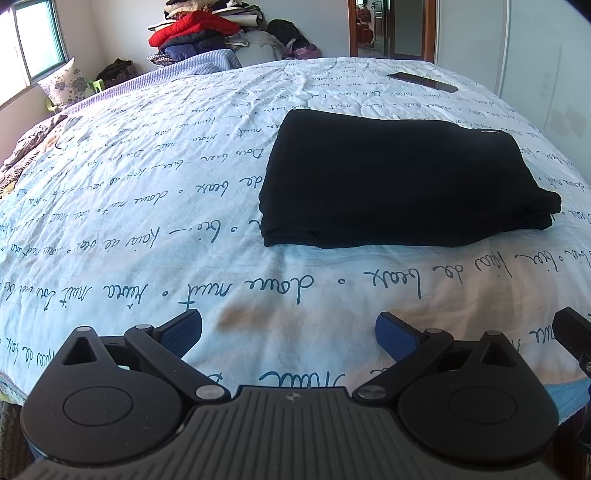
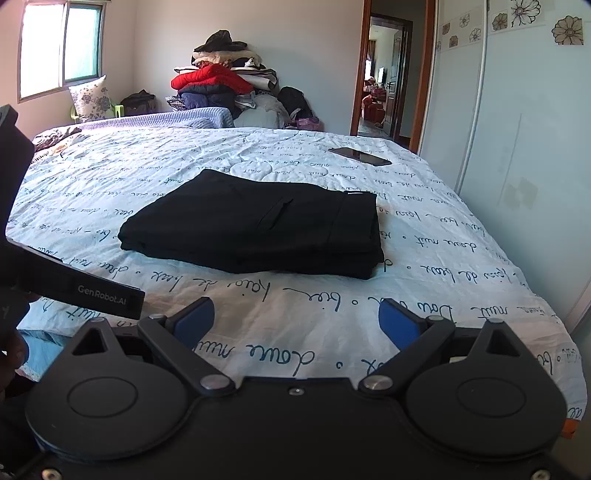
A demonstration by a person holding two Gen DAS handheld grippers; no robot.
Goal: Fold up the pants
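Left wrist view. The left gripper hangs over the near edge of the bed, its blue-padded fingers spread wide apart with nothing between them. The black pants lie ahead and to the right, well apart from the tool, already folded into a compact stacked rectangle on the printed bed cover. One lower layer juts out at the near right corner, so the stack is not perfectly squared. A dark phone rests near the far right edge of the bed, apart from the pants. No container appears in this view; a loose heap of clothes stands beyond the bed, held by nothing visible.

Right wrist view. The right gripper also sits at the near edge, fingers spread and empty. The pants lie ahead at mid-bed, pocket slit uppermost, layers aligned on the left, slightly stepped on the right. The body of the left tool shows at the left margin.

Risk assessment. The fold appears complete or nearly so. Any further pinch taken on only the top layer would likely peel the stack open; a sideways push across the soft cover could skew the stepped right edge. No container is present here either.
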